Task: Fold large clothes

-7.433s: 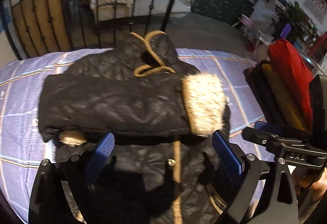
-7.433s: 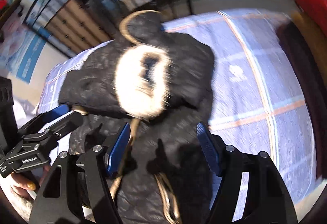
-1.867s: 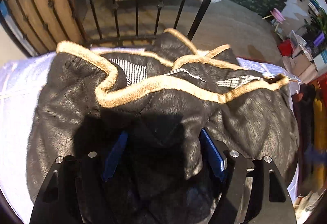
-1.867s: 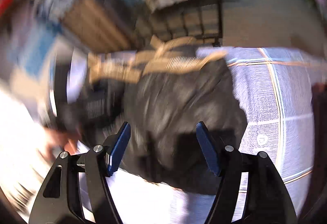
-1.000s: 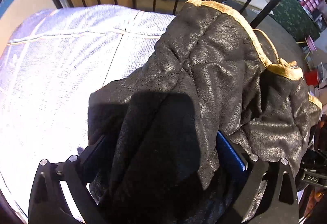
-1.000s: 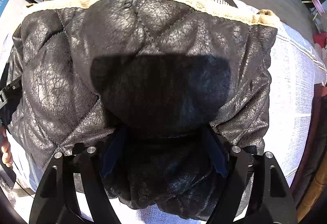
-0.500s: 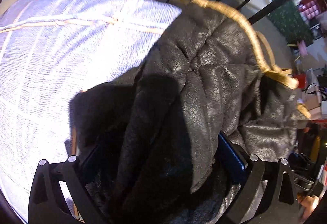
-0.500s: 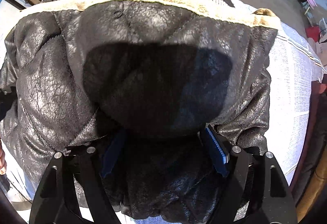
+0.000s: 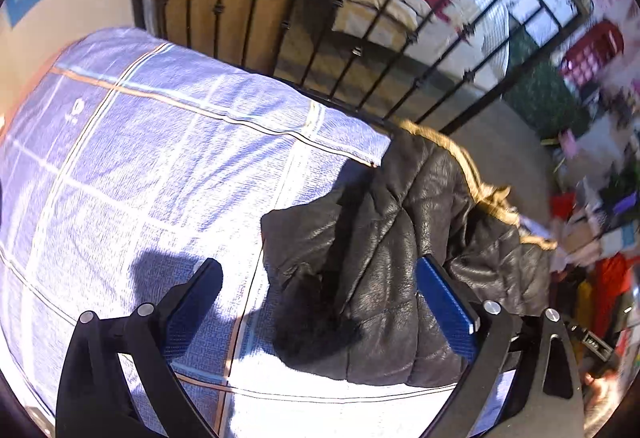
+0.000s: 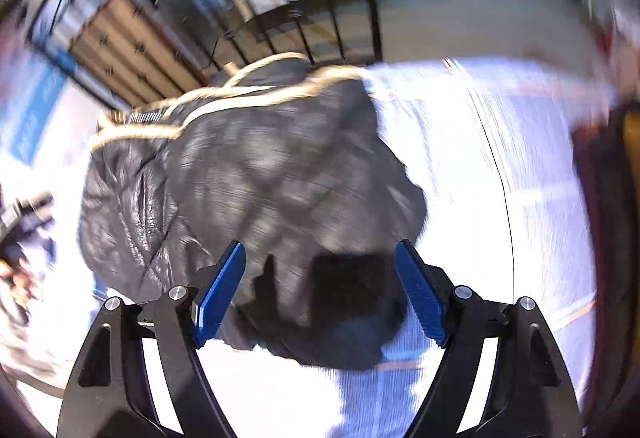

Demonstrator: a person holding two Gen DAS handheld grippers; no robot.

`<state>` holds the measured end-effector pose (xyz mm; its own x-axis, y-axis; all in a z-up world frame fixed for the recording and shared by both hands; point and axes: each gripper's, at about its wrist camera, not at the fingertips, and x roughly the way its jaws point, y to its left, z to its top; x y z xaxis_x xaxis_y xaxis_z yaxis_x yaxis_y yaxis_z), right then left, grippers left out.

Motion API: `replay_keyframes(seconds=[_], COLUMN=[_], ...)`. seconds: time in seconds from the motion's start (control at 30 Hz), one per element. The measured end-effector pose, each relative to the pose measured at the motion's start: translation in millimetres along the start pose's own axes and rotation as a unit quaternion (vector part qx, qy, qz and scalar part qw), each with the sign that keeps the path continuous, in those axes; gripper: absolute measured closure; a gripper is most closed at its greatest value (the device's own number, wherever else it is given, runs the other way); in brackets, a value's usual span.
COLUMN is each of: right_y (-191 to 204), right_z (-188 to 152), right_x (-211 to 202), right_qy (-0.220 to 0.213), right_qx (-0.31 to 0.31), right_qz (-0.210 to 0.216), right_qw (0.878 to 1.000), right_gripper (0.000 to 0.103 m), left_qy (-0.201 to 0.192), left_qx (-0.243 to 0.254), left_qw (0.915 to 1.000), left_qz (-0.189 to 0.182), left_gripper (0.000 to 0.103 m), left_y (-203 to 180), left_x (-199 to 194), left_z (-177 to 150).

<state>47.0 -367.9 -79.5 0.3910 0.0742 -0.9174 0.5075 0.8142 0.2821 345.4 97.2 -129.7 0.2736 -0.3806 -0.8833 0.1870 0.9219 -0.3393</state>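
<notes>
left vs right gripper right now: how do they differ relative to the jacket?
The left gripper sits off the jacket's edge: one jaw is over the bare checked bedspread, the other over the leather. The right gripper is centred over the jacket, with leather behind both jaws. The left view is sharp; the right view is motion-blurred. Shared: both have jaws open, holding nothing, pointing down at the folded bundle.

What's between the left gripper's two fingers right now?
In the left wrist view, the left gripper stands open over bare checked bedsheet on its left side and the black jacket's edge on its right; neither pad presses the jacket.
</notes>
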Motion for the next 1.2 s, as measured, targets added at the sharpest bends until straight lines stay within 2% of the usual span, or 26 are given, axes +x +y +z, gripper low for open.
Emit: replay_keyframes(seconds=[0.07, 0.13, 0.3, 0.43, 0.53, 0.63, 0.67, 0.73, 0.83, 0.93, 1.03, 1.07, 1.1, 1.2], right_y=[-28.5, -49.9, -51.8, -54.8, -54.5, -61.3, -64.6, -67.9, -64.8, -67.7, -81.6, -84.4, -85.1, -80.0], right_z=[-8.4, -16.0, -25.3, -24.4, -18.1, -13.6, -13.4, -15.2, -16.9, -18.8, -24.4, -28.6, -31.9, -37.2], right_x=[0.4, 1.7, 40.8, 64.2, 79.3, 95.9, 100.0, 105.7, 107.9, 122.1, 145.9, 153.7, 156.8, 155.3], right_qy=[0.014, 0.029, 0.064, 0.078, 0.089, 0.103, 0.107, 0.116, 0.116, 0.125, 0.151, 0.155, 0.147, 0.122], right_qx=[0.050, 0.072, 0.112, 0.117, 0.105, 0.104, 0.108, 0.118, 0.099, 0.097, 0.169, 0.192, 0.206, 0.211], right_qz=[0.023, 0.054, 0.143, 0.140, 0.116, 0.101, 0.091, 0.098, 0.084, 0.105, 0.164, 0.183, 0.191, 0.186], right_qw=[0.998, 0.996, 0.981, 0.980, 0.984, 0.984, 0.984, 0.981, 0.985, 0.982, 0.960, 0.952, 0.949, 0.952], right_gripper=[0.026, 0.026, 0.026, 0.026, 0.026, 0.008, 0.008, 0.006, 0.006, 0.006, 0.005, 0.004, 0.004, 0.004], left_qy=[0.014, 0.024, 0.069, 0.089, 0.092, 0.105, 0.113, 0.113, 0.113, 0.125, 0.141, 0.145, 0.148, 0.147], left_qx=[0.006, 0.013, 0.004, -0.001, 0.004, -0.002, -0.008, -0.005, -0.003, -0.020, -0.047, -0.057, -0.065, -0.078], left_qw=[0.9999, 0.9995, 0.9965, 0.9951, 0.9950, 0.9933, 0.9921, 0.9922, 0.9919, 0.9889, 0.9833, 0.9813, 0.9795, 0.9774], left_qz=[-0.006, -0.018, -0.046, -0.043, -0.039, -0.049, -0.054, -0.053, -0.057, -0.079, -0.105, -0.114, -0.121, -0.131], left_gripper=[0.007, 0.007, 0.007, 0.007, 0.005, 0.005, 0.005, 0.005, 0.004, 0.004, 0.004, 0.004, 0.004, 0.004], left_y=[5.7, 7.8, 5.2, -0.4, 4.9, 16.5, 19.5, 20.2, 20.0, 26.9, 34.5, 36.8, 38.4, 39.1], left_x=[5.8, 7.9, 38.9, 66.7, 77.2, 92.6, 97.9, 102.8, 108.1, 115.5, 124.2, 126.9, 130.1, 133.7], left_z=[-0.6, -6.5, -31.4, -40.0, -39.3, -37.9, -38.1, -38.1, -38.4, -37.3, -37.3, -37.5, -38.2, -40.4])
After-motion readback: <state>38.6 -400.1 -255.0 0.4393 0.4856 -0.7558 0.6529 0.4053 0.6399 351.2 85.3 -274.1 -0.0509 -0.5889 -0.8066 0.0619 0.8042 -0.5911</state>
